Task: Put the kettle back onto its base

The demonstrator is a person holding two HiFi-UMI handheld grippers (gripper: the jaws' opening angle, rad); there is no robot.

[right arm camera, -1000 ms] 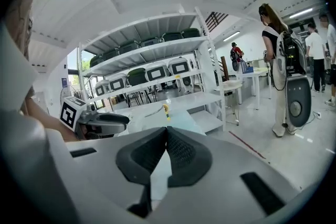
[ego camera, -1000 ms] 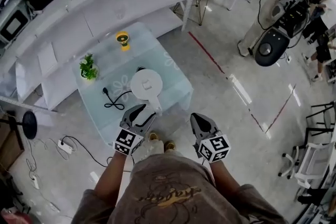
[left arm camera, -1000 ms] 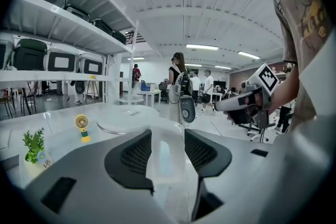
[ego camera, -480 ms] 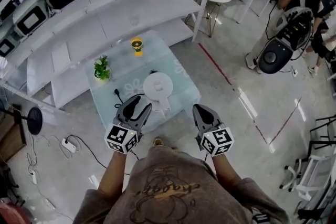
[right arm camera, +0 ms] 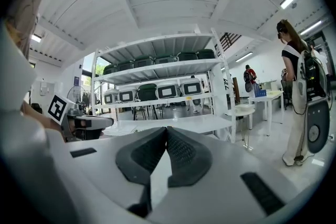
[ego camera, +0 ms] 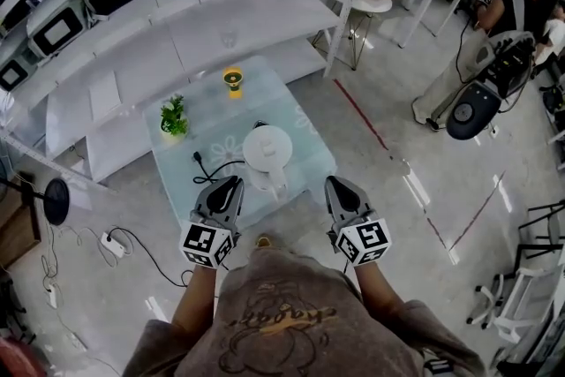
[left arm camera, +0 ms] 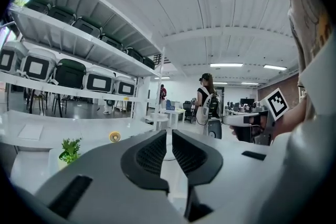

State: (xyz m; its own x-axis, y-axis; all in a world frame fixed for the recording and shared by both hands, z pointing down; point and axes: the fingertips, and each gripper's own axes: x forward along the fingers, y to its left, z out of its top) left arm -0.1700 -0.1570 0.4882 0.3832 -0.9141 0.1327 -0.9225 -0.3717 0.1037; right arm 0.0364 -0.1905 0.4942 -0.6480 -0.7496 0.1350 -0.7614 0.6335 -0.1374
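Closing empty, left fingers (left arm camera: 151, 153); right fingers (right arm camera: 185, 155) together.

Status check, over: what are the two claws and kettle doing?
Left gripper just closing, narrow gap, empty; right gripper shut, empty. Kettle on glass table, untouched, ahead of both. Nothing in the way.

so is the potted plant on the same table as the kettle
Yes, the head view shows the potted plant and the white kettle both standing on the glass table.

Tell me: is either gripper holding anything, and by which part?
Nothing is held. The left gripper has just been closing its jaws, nothing between them; the right gripper is shut, empty.
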